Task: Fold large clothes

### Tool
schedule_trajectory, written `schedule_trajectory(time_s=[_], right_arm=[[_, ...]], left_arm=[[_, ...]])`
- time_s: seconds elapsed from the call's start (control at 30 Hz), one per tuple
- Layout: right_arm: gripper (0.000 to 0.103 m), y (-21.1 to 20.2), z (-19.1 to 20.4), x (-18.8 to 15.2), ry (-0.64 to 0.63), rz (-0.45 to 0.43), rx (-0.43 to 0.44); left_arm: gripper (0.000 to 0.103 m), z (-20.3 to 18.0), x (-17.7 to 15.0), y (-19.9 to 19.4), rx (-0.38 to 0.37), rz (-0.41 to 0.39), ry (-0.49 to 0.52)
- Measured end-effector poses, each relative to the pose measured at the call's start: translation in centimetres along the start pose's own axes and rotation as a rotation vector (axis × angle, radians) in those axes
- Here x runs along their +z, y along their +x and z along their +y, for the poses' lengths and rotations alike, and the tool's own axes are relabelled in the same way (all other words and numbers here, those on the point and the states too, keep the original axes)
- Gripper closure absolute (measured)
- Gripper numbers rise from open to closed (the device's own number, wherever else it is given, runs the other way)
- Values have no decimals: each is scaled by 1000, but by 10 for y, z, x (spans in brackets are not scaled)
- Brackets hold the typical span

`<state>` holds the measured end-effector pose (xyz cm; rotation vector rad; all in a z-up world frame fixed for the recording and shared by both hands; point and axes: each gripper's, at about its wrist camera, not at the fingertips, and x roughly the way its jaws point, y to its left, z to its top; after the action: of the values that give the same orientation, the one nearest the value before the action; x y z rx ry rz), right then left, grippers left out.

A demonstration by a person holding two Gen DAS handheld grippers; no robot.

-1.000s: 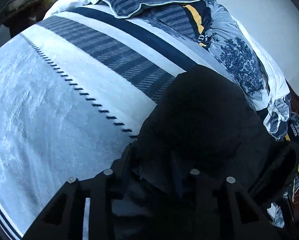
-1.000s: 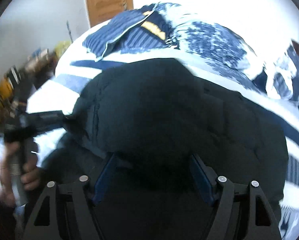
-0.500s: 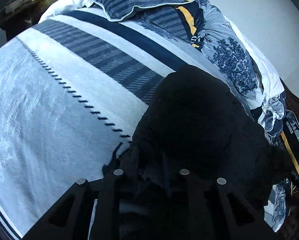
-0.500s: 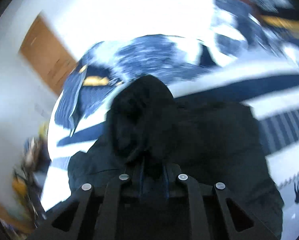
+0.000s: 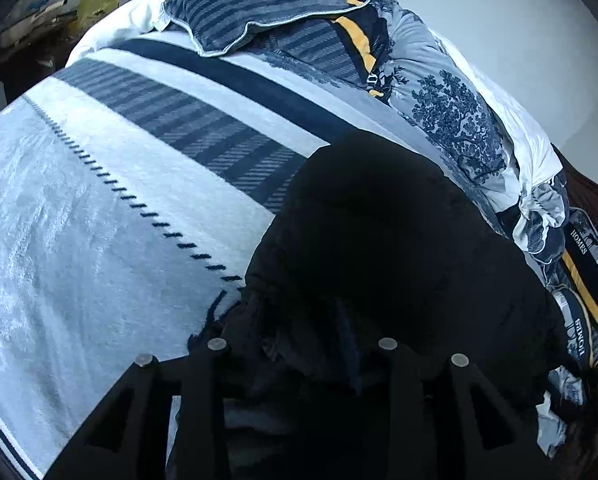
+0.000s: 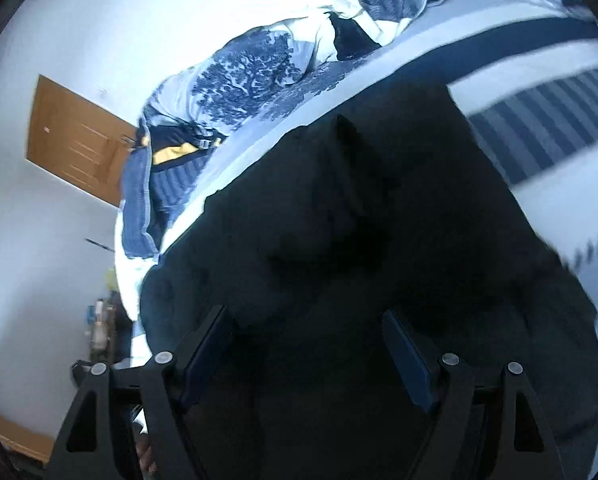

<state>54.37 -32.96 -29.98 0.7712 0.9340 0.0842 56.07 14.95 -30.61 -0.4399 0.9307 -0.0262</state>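
Observation:
A black padded jacket (image 5: 379, 232) lies in a heap on the bed's striped blanket (image 5: 119, 200). My left gripper (image 5: 303, 340) is at the jacket's near edge. Gathered black cloth fills the gap between its fingers, and its jaws are opening slightly. In the right wrist view the jacket (image 6: 379, 220) spreads across most of the picture, with a raised fold in its middle. My right gripper (image 6: 303, 316) hovers just over it. Its blue pads (image 6: 407, 352) stand far apart and its jaws are opening. The cloth lies below and between them, and the pads do not press on it.
A striped pillow (image 5: 259, 8) and a crumpled blue-print duvet (image 5: 451, 112) lie at the head and far side of the bed. A cluttered stand (image 5: 39, 24) is beside the bed. A wooden door (image 6: 79, 140) is in the white wall.
My right gripper swung across the jacket and rolled, pinched a fold, then spread wide again off the cloth. It has left the left wrist view. My left gripper stayed in place on the cloth.

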Motion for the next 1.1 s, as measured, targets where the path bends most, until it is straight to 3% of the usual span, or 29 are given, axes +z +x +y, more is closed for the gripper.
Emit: schedule_trajectory(time_s=[0.07,0.1,0.17,0.27,0.37,0.43,0.47,0.53,0.6,0.7,0.77,0.9,0.97,1.0,1.03,1.1], right_arm=[[64,21,-5,18,65,15,-76],[89,24,-13,21,121,37,-88],[96,4,-18,16,218,3,-67],[97,-36,-2,4,126,-140,-140],[97,-32,-10,-6,125,-137,-211],[97,-7,-30,-9,143,-67,-277],[97,0,-39,-12,178,-40,-259],[97,-13,-34,-15,170,-97,-244],[97,-34,-27,-21,131,-183,-287],[97,-23,-42,-20,127,-130,-361],[95,-22,-53,-23,149,-83,-299],[92,-66,-37,-37,108,-146,-172],[70,-97,-25,-51,71,-162,-112],[41,-118,-20,-60,50,-172,-80],[27,-134,-15,-64,29,-191,-54],[27,-168,-1,-69,-30,-220,-23]], left_arm=[[78,-4,1,-1,2,-16,27],[79,-5,2,-3,-7,-21,35],[79,-7,3,-5,-20,-28,36],[79,-13,1,-2,-16,-16,44],[79,-16,-3,5,5,4,61],[79,-16,-5,8,25,6,65],[79,-15,-5,8,31,4,63],[79,-11,-4,7,31,-5,46],[79,-11,-5,7,37,-8,45],[76,-15,-9,14,57,13,77],[74,-16,-8,14,74,10,88],[59,-15,-7,-1,42,-25,63],[53,-18,-10,-16,24,-44,81],[51,-21,-15,-29,20,-60,107],[49,-25,-23,-48,37,-89,144],[42,-34,-45,-91,100,-149,212]])
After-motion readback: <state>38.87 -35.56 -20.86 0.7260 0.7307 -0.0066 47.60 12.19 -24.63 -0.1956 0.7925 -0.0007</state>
